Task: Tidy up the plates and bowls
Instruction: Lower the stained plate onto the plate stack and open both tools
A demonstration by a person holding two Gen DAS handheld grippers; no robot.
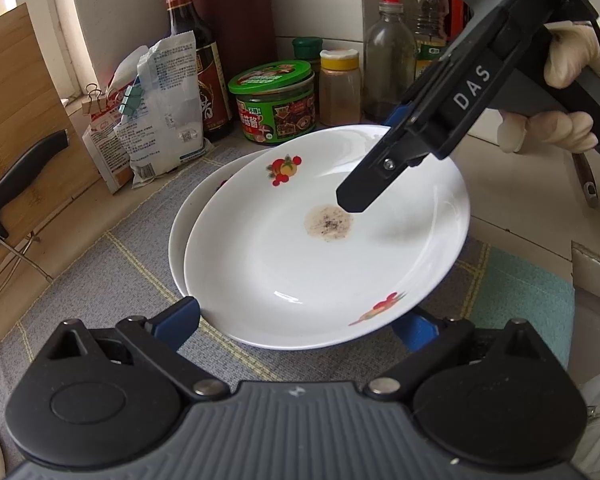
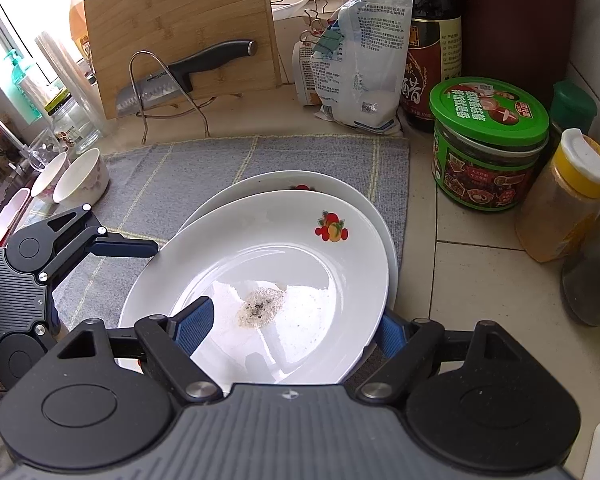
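While astride both jaws, plate (image 2: pixel 300 248) rim

Between my gripper fingers the glossy, smooth ceramic plate (image 2: pixel 260 264) is shining, a gritty speckled patch (image 2: pixel 260 306) dulling its middle. Beneath it the woven cloth mat (image 2: pixel 172 184) is looking matt and rough; ahead, the wooden board (image 2: pixel 180 20) is showing grain.

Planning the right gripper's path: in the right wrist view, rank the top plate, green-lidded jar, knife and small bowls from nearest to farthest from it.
1. top plate: its rim sits between the right gripper fingers.
2. green-lidded jar: ahead, to the right.
3. small bowls and knife: far left and far back; too close to call.
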